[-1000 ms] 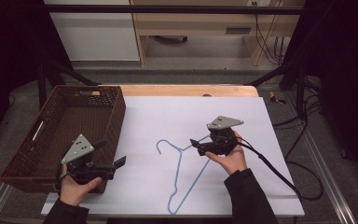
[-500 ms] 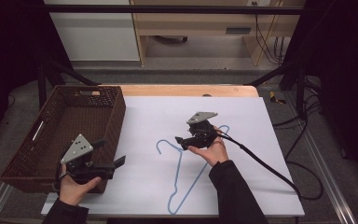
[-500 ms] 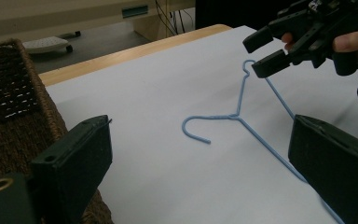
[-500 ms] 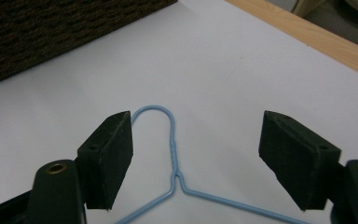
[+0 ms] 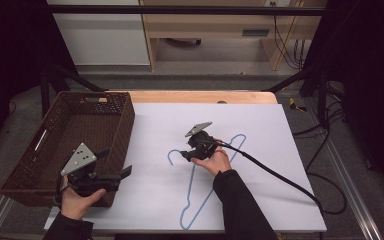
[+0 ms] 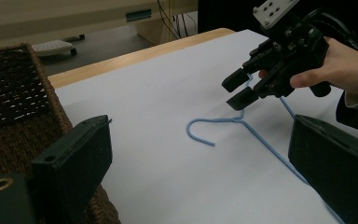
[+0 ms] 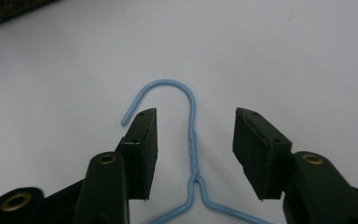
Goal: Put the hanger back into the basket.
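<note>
A: Blue wire hanger (image 5: 200, 185): where does it lie?

B: Flat on the white table sheet (image 5: 280, 180), mid-frame in the high view. Its hook curls at centre left and its triangle runs down toward the lower middle, with one shoulder reaching up and right past the person's right hand.

A: And the right gripper (image 5: 186, 154)?

B: It sits right at the hanger's neck. In the right gripper view the twisted stem (image 7: 194, 149) runs straight up between the two jaws, which stand apart on either side of it without touching. The hook arcs over just beyond their tips.

A: So the stem's long axis lies along the jaws, not across them?

B: Yes, roughly centred in the gap. I judge a plain closing would pinch it.

A: The left gripper (image 5: 114, 168)?

B: Lower left of the high view, beside the brown wicker basket (image 5: 55, 130), jaws spread wide and empty. It's well apart from the hanger, so the right hand is the nearer one.
</note>
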Demonstrator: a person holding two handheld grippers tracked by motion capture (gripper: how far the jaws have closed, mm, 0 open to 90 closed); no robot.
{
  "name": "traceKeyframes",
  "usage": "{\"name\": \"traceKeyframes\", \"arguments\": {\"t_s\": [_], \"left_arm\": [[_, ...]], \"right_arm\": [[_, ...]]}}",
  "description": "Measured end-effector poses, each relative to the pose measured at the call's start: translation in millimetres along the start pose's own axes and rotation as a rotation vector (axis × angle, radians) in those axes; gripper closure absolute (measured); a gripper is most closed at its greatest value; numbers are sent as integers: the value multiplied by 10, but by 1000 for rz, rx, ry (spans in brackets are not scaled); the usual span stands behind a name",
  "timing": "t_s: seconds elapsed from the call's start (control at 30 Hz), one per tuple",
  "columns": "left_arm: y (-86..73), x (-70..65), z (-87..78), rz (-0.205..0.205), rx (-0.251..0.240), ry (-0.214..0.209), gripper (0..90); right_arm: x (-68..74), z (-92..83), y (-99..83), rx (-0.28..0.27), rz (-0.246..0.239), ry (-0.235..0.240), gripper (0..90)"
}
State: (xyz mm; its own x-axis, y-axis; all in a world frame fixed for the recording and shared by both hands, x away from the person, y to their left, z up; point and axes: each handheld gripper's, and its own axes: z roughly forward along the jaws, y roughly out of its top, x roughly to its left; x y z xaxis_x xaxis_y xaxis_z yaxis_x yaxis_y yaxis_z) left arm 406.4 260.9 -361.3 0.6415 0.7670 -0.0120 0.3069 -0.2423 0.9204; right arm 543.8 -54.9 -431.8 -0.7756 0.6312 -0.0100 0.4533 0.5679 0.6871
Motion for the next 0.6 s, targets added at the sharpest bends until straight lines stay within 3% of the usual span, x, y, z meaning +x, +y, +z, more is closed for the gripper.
{"name": "traceKeyframes", "arguments": {"t_s": [0.37, 0.6], "left_arm": [[-6, -13, 17, -1, 5, -4, 60], [-14, -16, 38, 4, 14, -5, 61]], "right_arm": [[-38, 275, -107, 104, 2, 11, 648], [-53, 328, -129, 120, -12, 15, 719]]}}
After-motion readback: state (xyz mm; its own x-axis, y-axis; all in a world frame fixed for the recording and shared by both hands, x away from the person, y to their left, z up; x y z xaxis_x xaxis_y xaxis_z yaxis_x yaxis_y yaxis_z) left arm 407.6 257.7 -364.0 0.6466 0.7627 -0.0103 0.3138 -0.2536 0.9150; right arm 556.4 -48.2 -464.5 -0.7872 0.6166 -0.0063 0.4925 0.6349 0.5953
